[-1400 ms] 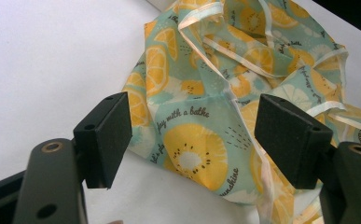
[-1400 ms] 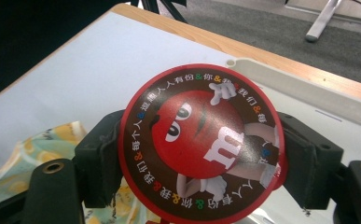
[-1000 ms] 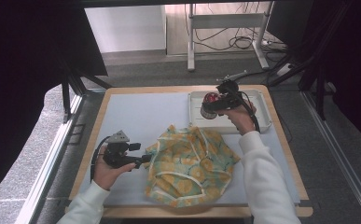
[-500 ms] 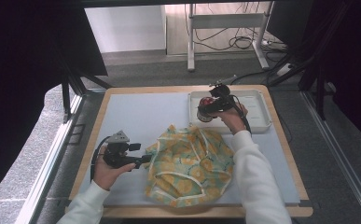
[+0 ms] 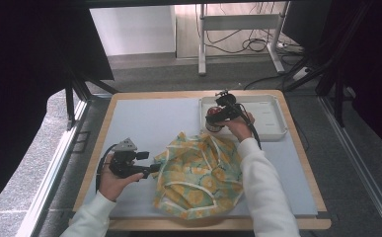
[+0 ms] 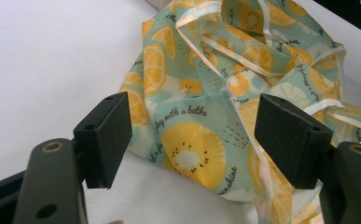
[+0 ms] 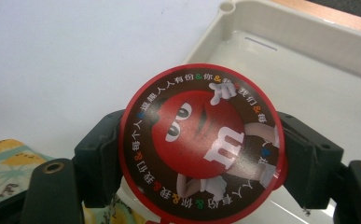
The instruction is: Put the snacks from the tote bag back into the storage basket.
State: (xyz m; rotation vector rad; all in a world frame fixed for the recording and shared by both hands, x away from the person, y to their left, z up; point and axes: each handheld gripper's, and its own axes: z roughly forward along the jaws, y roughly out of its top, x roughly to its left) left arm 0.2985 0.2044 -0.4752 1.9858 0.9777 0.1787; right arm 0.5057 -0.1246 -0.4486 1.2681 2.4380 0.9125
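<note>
Surface: wood-edged table [image 5: 297, 148] topped with pale grey-blue mat [image 5: 144, 123] | On mat: crumpled lemon-print fabric bag [image 5: 198, 173], near front edge, mint and yellow | On mat: white shallow tray [image 5: 270, 118], beyond bag toward far right corner, just apart from bag.

White long sleeves [image 5: 265, 185] are worn on both forearms. The left gripper [image 5: 151, 169] is built of black parts, topped by a grey three-cornered plate [image 5: 125, 146], with a black cable [image 5: 99, 165] looped beside it; its square black pads [image 6: 291, 137] are marked by small round holes, and brass-ringed screw holes are set in the dark arms behind. The right gripper [image 5: 213, 121] is likewise black, and a black cable [image 5: 253, 131] is trailed from it.
</note>
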